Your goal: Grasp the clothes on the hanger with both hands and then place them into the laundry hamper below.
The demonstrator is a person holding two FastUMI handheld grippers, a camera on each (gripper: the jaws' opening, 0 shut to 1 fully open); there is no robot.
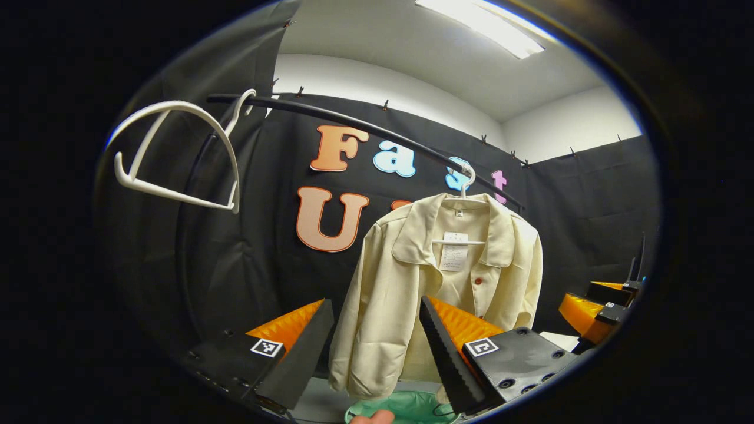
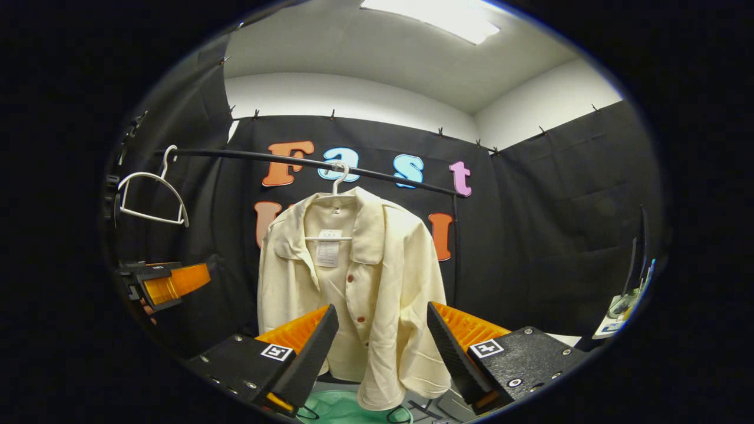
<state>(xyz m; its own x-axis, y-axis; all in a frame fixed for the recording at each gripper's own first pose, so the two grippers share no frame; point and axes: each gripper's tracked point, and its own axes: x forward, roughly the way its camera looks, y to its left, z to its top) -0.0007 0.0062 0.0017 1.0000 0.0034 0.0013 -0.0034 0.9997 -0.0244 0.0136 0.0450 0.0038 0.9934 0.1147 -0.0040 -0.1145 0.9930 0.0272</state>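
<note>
Hanging from the rail (image 2: 306, 160) on its white hanger (image 2: 336, 176), the cream shirt (image 2: 377, 282) sits directly above the green hamper (image 2: 336, 407), ready to drop. Left tool (image 1: 377, 347) and right tool (image 2: 383, 353), both released, face the shirt without touching it.

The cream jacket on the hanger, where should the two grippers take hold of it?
Grip the cream jacket at its two shoulders, coming straight from the front, one hand-held gripper per side. It hangs facing you, open-collared on the white hanger, so both shoulders are exposed and lift off evenly.
</note>
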